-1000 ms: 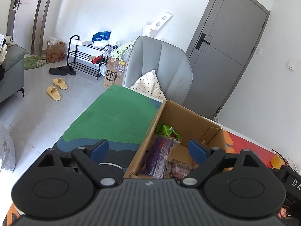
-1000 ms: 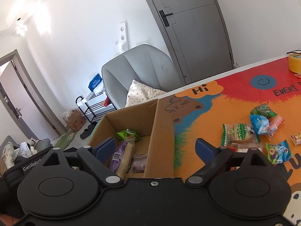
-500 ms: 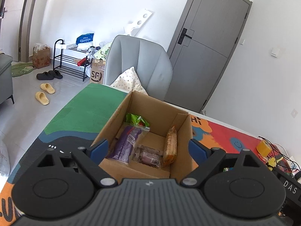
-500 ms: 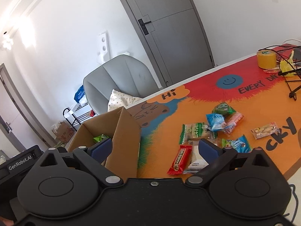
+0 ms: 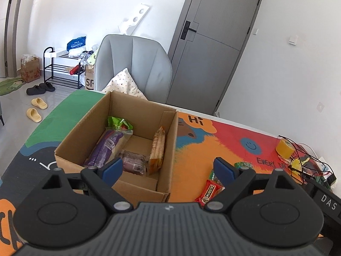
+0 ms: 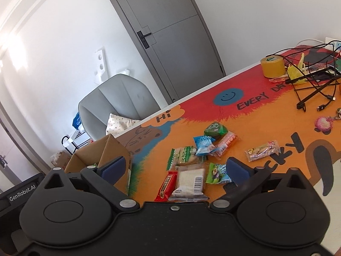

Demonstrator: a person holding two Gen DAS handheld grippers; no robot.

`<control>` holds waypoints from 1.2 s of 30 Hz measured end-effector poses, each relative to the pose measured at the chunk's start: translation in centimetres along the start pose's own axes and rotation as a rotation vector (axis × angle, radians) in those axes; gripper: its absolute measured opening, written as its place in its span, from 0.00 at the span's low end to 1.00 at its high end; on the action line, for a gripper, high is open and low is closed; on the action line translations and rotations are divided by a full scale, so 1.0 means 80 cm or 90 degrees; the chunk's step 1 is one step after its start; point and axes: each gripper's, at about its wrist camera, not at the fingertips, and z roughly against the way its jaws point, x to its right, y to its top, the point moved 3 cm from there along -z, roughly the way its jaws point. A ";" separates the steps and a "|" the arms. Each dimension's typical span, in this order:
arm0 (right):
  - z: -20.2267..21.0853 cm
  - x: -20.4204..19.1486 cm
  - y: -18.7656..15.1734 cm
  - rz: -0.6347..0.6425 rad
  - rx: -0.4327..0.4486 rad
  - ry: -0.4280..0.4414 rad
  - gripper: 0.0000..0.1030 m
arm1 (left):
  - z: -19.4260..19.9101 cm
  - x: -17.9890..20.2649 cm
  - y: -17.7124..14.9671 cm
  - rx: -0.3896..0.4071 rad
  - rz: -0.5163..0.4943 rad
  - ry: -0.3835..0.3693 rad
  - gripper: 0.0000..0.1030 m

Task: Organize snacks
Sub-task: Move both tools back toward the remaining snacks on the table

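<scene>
Orange mat (image 6: 266, 128), snacks (image 6: 204, 147) mid, cardboard box (image 5: 119, 115) left edge, right gripper (image 6: 173, 169) jaws widening, empty.

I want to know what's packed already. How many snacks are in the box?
4 in the cardboard box: green packet at the back, purple packet on the left, dark wrapped one in front, orange packet leaning on the right wall. Others may hide underneath.

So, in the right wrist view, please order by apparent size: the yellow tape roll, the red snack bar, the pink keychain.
1. Yellow tape roll
2. Red snack bar, about alike; it lies nearer the camera, so the first two places are unsure.
3. Pink keychain, clearly smallest.
</scene>
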 end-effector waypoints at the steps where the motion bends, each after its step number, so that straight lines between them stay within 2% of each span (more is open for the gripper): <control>1: 0.001 0.004 0.001 -0.002 0.001 -0.004 0.99 | -0.001 0.004 -0.001 -0.004 -0.002 -0.004 0.88; 13: 0.002 0.056 0.012 -0.017 -0.001 -0.055 0.99 | -0.027 0.059 -0.016 -0.024 -0.029 -0.033 0.88; 23: -0.013 0.099 0.009 -0.046 -0.023 -0.087 0.99 | -0.064 0.089 -0.039 -0.066 -0.049 -0.052 0.88; 29: -0.027 0.116 0.006 -0.060 -0.037 -0.092 0.99 | -0.090 0.100 -0.052 -0.096 -0.058 -0.051 0.88; 36: -0.052 0.127 0.005 -0.060 -0.055 -0.099 0.93 | -0.105 0.113 -0.056 -0.091 -0.088 -0.038 0.88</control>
